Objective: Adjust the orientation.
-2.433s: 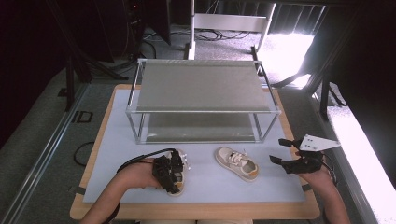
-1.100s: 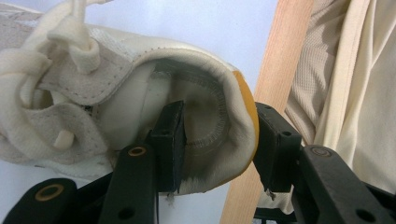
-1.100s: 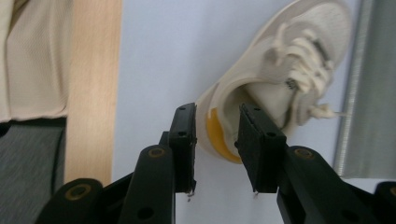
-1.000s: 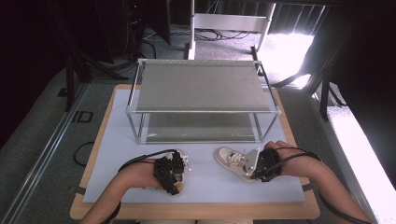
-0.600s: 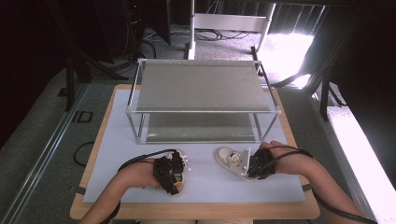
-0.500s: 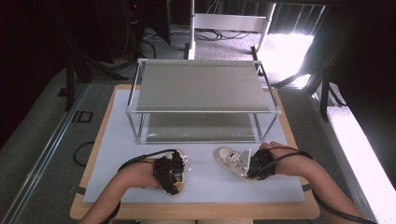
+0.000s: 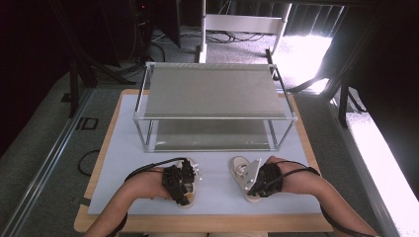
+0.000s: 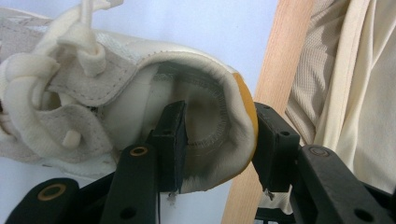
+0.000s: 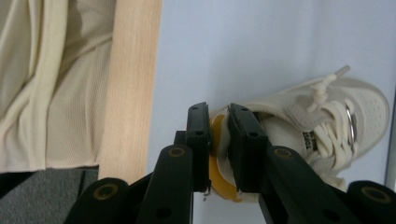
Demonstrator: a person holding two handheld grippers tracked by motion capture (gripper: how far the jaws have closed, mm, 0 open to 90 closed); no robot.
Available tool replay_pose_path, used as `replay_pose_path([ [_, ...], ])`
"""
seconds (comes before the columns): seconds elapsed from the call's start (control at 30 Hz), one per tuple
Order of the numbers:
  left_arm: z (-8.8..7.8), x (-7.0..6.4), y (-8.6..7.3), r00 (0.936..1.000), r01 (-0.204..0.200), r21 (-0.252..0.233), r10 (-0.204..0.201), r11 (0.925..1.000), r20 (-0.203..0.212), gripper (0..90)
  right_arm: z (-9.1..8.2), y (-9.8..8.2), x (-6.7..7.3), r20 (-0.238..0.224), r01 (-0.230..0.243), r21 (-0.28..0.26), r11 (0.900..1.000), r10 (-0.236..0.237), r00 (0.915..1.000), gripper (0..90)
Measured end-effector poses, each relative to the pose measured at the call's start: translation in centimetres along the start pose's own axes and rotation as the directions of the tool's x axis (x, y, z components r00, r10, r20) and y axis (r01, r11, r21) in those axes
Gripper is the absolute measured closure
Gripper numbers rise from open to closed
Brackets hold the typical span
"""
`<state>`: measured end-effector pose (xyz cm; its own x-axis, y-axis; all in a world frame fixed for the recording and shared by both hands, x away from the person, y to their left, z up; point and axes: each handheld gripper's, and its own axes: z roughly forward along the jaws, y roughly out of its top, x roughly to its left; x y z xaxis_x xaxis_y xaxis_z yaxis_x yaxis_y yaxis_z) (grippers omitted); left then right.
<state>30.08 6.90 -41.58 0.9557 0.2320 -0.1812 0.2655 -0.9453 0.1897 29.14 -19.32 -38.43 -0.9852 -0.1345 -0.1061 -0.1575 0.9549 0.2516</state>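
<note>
Table point(image 7: 118, 148) — pale blue-grey mat on a wooden top, light wood edge along the near side. A two-level metal rack point(image 7: 215, 91) stands at the far middle of the mat, both shelves bare.

Left shoe point(image 7: 190, 180) — cream lace-up trainer, lying on the mat near the front edge, left of centre. In the left gripper view the same shoe point(image 8: 93, 107) lies with laces at left and the heel toward the camera, an orange patch at the back of the heel.

Left gripper point(image 7: 177, 183) — held in the person's left hand point(image 7: 148, 183), forearm coming in from the bottom left, hand low over the mat. In its own view the gripper point(image 8: 219, 140) has one jaw inside the heel opening and the other outside against the orange patch: clamped on the heel wall.

Right shoe point(image 7: 242, 173) — matching cream trainer, right of centre, well apart from the first. In the right gripper view the shoe point(image 9: 322, 126) points toe away, a metal ring on the laces.

Right gripper point(image 7: 264, 180) — in the right hand point(image 7: 296, 180), forearm entering from the bottom right. Its own view shows the gripper point(image 9: 219, 140) with jaws nearly together, pinching the orange-backed heel rim between them.

Beige clothing point(image 9: 42, 84) shows beyond the table edge.
</note>
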Motion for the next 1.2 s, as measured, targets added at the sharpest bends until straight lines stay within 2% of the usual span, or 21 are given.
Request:
replay_pose_path([
  [0.2,0.1,0.0,0.0,1.0,-0.005,-0.009,0.005,1.0,-0.001,57.7,0.8,0.7,0.1,-0.03,-0.018,-0.036,0.999,0.017,0.9994,78.3],
  [0.27,0.1,-0.1,0.0,1.0,-0.006,-0.014,0.006,0.9999,-0.004,57.7,0.9,0.8,0.2,-0.024,-0.02,-0.041,0.999,0.019,0.9995,78.0],
  [0.37,-0.1,-0.1,0.0,0.9999,-0.008,-0.021,0.007,0.9997,-0.01,58.1,0.5,0.8,0.1,-0.014,-0.034,-0.046,0.998,0.034,0.9993,71.8],
  [0.43,-0.2,-0.1,-0.1,0.9999,-0.007,-0.023,0.007,0.9997,-0.008,58.2,0.2,0.5,0.1,-0.015,-0.042,-0.032,0.999,0.041,0.999,64.6],
  [0.5,-0.1,0.0,-0.1,1.0,-0.006,-0.023,0.006,0.9997,-0.005,58.2,0.0,0.2,0.1,-0.015,-0.051,0.0,0.999,0.051,0.9986,62.8],
  [0.6,0.0,0.0,0.0,1.0,-0.001,-0.019,0.001,0.9998,0.001,58.1,0.5,-0.2,0.1,-0.006,-0.049,0.041,0.998,0.05,0.9987,62.6],
  [0.77,0.3,0.0,0.2,1.0,-0.004,-0.009,0.004,0.9999,0.001,58.2,0.6,-0.3,0.0,-0.05,-0.039,0.029,0.999,0.04,0.9979,70.4],
  [0.9,0.4,0.0,0.2,1.0,-0.005,-0.009,0.005,0.9999,0.003,58.1,0.7,-0.1,0.1,-0.055,-0.029,0.049,0.998,0.031,0.998,70.0],
  [1.0,0.4,0.0,0.1,1.0,-0.006,-0.007,0.006,1.0,0.004,58.1,1.2,0.2,0.1,-0.071,-0.016,0.093,0.996,0.022,0.9972,68.2],
  [1.13,0.3,0.0,0.0,1.0,-0.001,-0.011,0.001,0.9999,0.003,58.2,1.4,0.4,-0.1,-0.076,-0.013,0.108,0.994,0.021,0.9969,70.5],
  [1.17,0.2,0.0,-0.1,1.0,-0.002,-0.011,0.002,0.9999,0.003,58.1,1.4,0.7,0.0,-0.074,-0.002,0.123,0.992,0.011,0.9972,73.9],
  [1.2,0.2,0.0,-0.1,1.0,-0.002,-0.011,0.002,0.9999,0.003,58.2,1.3,0.8,0.0,-0.066,0.0,0.115,0.993,0.007,0.9978,74.0],
])
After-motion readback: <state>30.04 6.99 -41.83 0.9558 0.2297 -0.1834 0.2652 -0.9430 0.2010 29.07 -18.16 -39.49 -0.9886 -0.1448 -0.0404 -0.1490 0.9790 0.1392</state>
